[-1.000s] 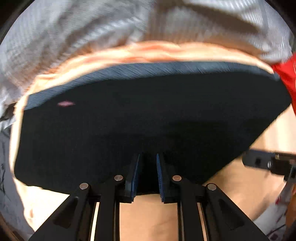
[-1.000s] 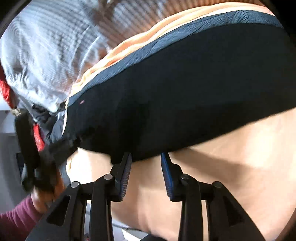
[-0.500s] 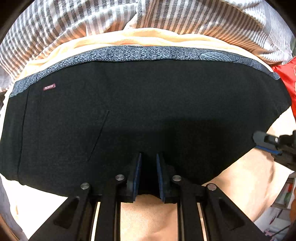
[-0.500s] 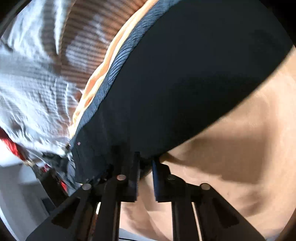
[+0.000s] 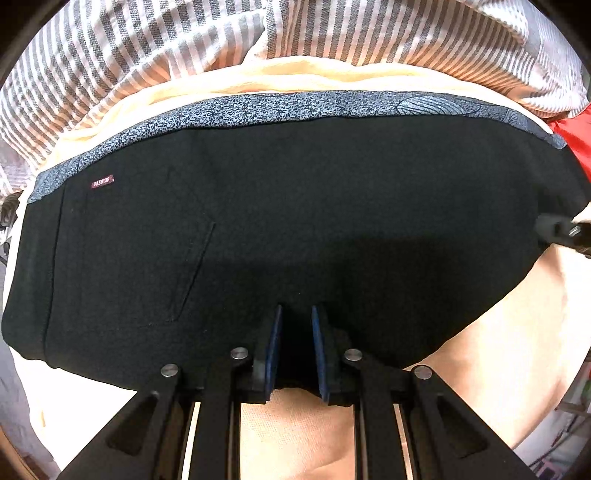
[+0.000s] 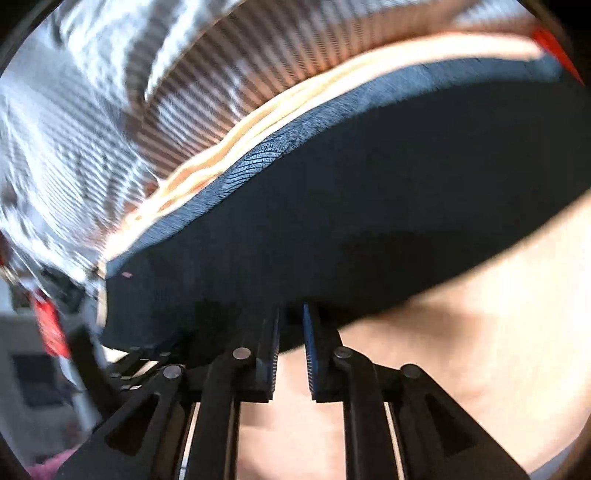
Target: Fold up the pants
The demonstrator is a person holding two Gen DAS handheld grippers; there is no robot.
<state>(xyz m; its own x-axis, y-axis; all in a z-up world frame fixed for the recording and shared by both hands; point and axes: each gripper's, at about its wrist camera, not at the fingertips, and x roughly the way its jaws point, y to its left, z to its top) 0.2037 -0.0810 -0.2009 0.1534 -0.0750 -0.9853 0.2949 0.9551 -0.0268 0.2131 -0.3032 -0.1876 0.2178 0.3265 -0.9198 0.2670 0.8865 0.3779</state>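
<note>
Right gripper [image 6: 290, 354] has swung back along the near hem since half a second ago; fingers nearly closed on the pants [image 6: 369, 206]. Left gripper [image 5: 297, 350] pinches the same hem. Pants lie flat on the peach surface [image 5: 498, 350], bare at right.

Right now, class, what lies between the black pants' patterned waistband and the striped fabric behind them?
In the left wrist view, a strip of pale peach cloth lies between the waistband of the pants and the striped fabric.

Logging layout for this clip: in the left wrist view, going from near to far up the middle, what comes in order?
left gripper → black pants → patterned grey waistband → cream cloth → striped fabric.
</note>
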